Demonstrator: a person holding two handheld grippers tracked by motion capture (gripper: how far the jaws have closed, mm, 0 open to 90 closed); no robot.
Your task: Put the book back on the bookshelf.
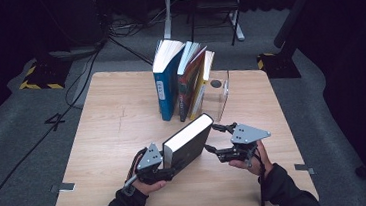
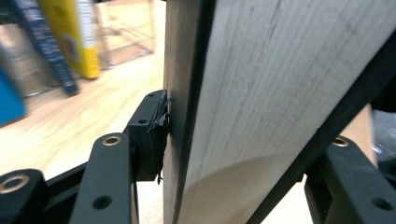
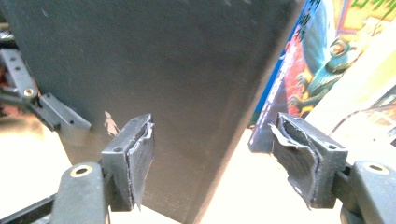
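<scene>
A thick black book (image 1: 189,140) with a pale page block (image 2: 261,116) stands tilted on the wooden table (image 1: 112,119), its far end pointing at the row of standing books. My left gripper (image 1: 168,163) is shut on its near end; in the left gripper view the left pad (image 2: 156,128) presses on the cover. My right gripper (image 1: 213,138) is open at the book's right side. In the right gripper view the black cover (image 3: 163,60) lies just beyond the left pad (image 3: 140,154), and the pads do not press on it.
A row of upright books stands at the table's back middle: a blue one (image 1: 167,87), a dark red one (image 1: 189,82) and a yellow one (image 1: 202,84), against a clear bookend (image 1: 222,95). Cables (image 1: 83,76) and chair legs (image 1: 234,23) are on the floor behind.
</scene>
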